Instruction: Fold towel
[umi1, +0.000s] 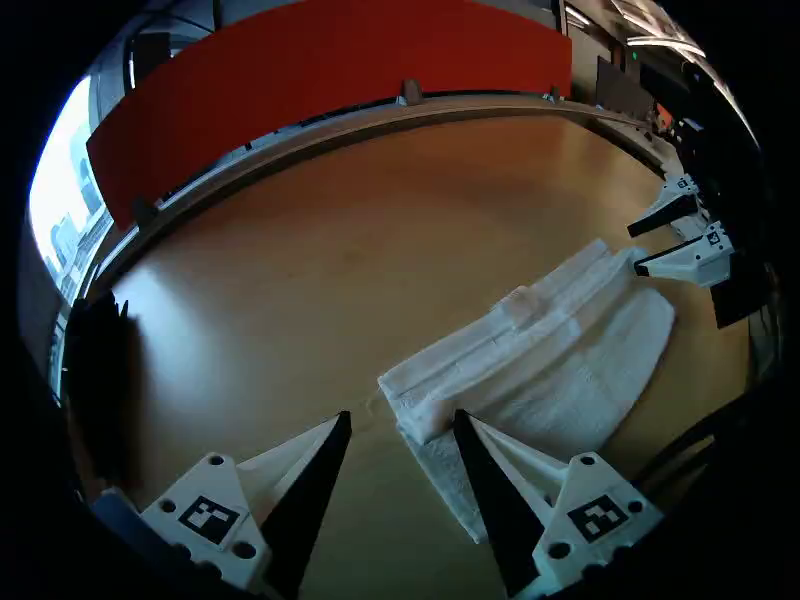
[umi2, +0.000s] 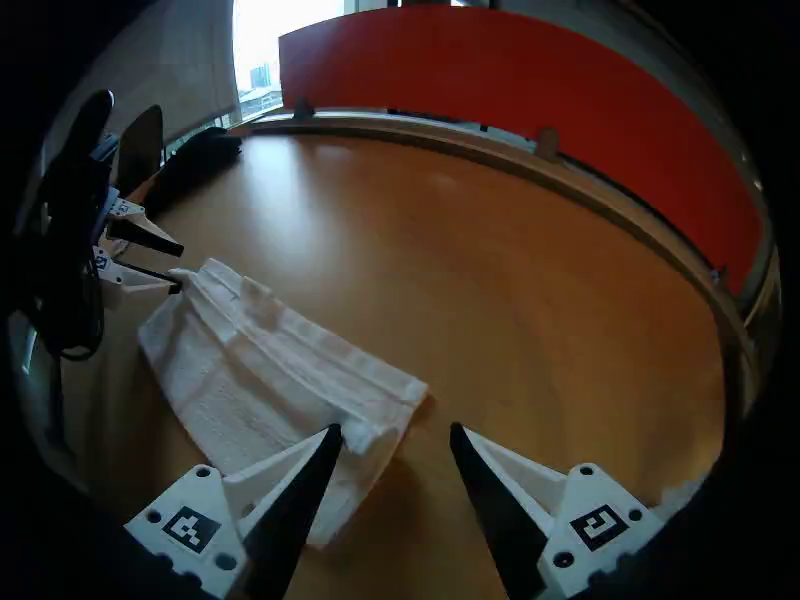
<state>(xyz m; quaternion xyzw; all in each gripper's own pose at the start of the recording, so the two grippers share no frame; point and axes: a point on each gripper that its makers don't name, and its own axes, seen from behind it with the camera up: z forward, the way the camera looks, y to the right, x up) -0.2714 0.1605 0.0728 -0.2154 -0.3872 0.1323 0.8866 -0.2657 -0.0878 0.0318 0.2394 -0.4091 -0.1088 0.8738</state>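
Towel (umi1: 560, 350): white terry, ridged folds, lying flat on glossy wooden surface (umi1: 350, 250)
Left tongs (umi1: 400, 420): apart, tips at one short end
Right tongs (umi2: 395, 432): apart, at opposite end
Behind: red panel (umi1: 330, 70) along surface's far edge

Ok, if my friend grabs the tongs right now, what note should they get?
Left tongs: open, at one end of the towel, gripping nothing.
Right tongs: open, at the opposite end, gripping nothing.
Towel: lies on the wooden table, bunched into a long, loose fold with uneven edges.
Done: a rough lengthwise fold.
Left: probably grip the ends, fold again and tidy the edges.
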